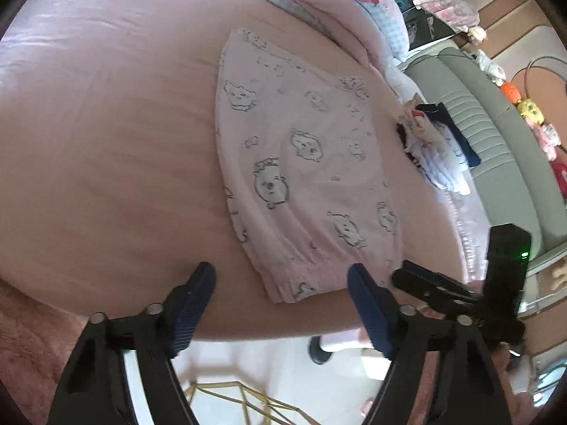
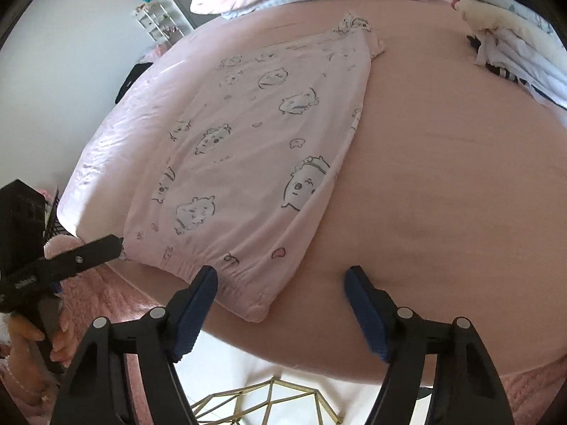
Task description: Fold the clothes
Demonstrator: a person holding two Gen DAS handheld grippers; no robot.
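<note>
Covering most of both views, a pink bed (image 1: 106, 124) carries folded pink cartoon-print pants (image 1: 301, 163) near its front edge. Both the left tongs (image 1: 281, 283) and right tongs (image 2: 280, 283) hover apart at the elastic waistband, gripping nothing.

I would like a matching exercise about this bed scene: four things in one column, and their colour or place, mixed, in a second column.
Things:
1. printed garment
2. pads of the right gripper
3. pile of clothes
4. wire frame

Descriptions:
A. gold, on the floor below the bed edge
B. dark blue
C. pale pink with cartoon animals, flat on the bed
D. at the bed's far side, by the grey sofa

Pairs: 1-C, 2-B, 3-D, 4-A
</note>
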